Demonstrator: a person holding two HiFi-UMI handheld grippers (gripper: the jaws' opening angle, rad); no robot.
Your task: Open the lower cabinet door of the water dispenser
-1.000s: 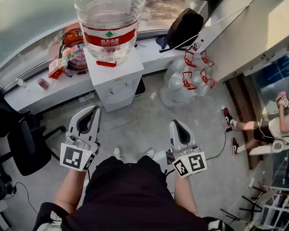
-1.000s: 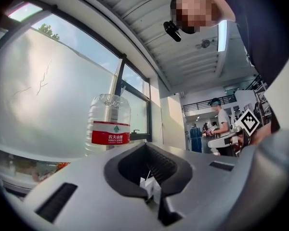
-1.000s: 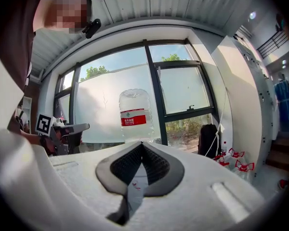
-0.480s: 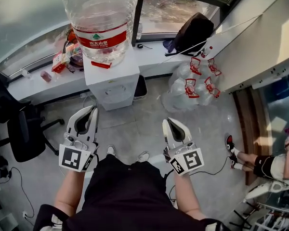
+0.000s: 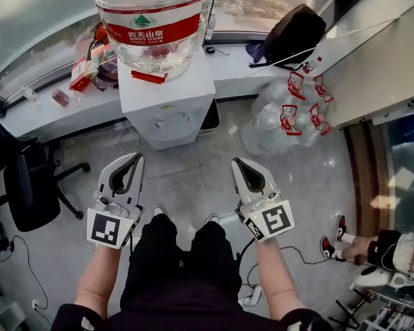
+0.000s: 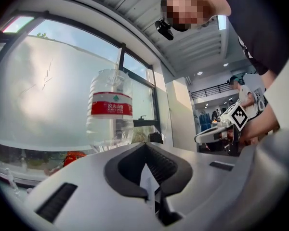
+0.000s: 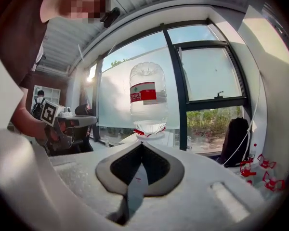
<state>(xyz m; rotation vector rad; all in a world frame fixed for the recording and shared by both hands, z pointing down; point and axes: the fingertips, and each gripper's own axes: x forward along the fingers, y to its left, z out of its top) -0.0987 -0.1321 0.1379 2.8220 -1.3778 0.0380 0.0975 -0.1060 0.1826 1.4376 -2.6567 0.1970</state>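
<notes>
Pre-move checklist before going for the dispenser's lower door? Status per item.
1. Nothing in left tool: ok, jaws together.
2. Nothing in right tool: ok, jaws together.
3. Tools at the water dispenser: not ok, both are short of it, with bare floor between.
4. State of lower cabinet door: cannot tell, no view shows it plainly.
5. Upright bottle seated on top: ok.
</notes>
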